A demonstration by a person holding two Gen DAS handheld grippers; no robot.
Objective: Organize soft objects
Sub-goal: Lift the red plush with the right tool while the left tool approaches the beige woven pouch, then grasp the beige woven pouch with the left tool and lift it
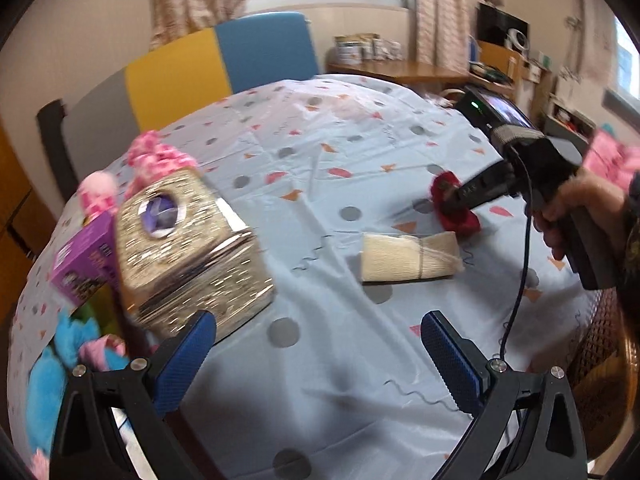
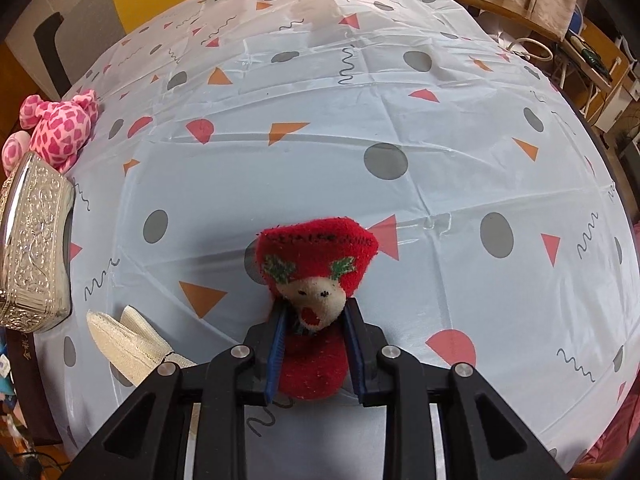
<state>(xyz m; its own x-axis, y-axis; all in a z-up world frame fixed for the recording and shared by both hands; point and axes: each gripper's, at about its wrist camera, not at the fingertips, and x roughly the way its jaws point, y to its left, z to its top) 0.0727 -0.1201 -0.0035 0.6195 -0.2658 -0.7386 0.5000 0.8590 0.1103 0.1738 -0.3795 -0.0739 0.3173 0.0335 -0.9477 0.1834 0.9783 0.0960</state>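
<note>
Right gripper is clamped on the red sock; left gripper hangs wide, empty. Next, probably carry it to the plush pile on the left.

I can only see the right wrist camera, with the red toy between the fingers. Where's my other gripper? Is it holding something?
Observer: The left gripper is open and empty. It is above the tablecloth, next to the silver box.
Operator: What's hiding on the far side of the silver box?
Observer: A purple box, right beside it.
Operator: Are there more soft toys I'm missing?
Observer: Yes, a blue plush lies in the lower left corner of the left wrist view, below the two boxes.
</note>
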